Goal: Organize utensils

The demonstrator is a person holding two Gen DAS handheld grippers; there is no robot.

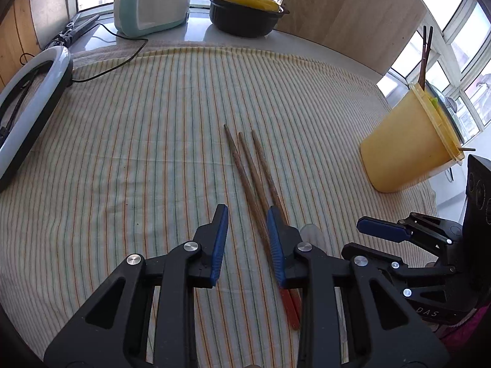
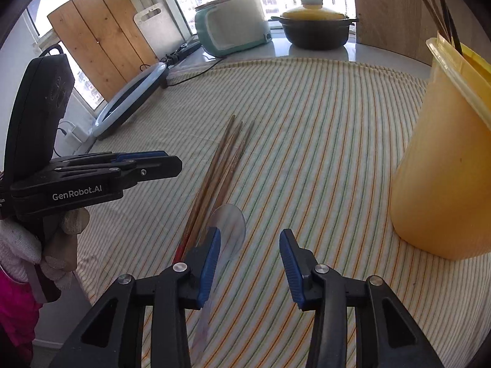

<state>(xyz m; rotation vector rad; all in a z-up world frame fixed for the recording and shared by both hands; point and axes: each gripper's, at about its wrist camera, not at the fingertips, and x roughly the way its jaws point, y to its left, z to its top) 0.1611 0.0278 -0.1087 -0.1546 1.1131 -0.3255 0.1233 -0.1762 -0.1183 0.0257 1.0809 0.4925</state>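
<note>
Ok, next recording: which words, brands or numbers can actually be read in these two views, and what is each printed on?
"GenRobot.AI": white print on the side of the left hand-held gripper, seen from the right wrist view.
"DAS": partial white lettering on the body of the right hand-held gripper, seen from the left wrist view; the rest is cut off.
No other text is readable.

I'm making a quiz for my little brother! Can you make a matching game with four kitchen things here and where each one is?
Things:
1. chopsticks on the cloth
2. spoon
3. yellow container
4. black pot with yellow lid

Places:
A. at the back by the window
B. standing on the right side of the cloth, with utensils sticking out
C. lying in the middle of the striped cloth, side by side
D. lying just right of the chopsticks, near the right gripper

Pairs: 1-C, 2-D, 3-B, 4-A
</note>
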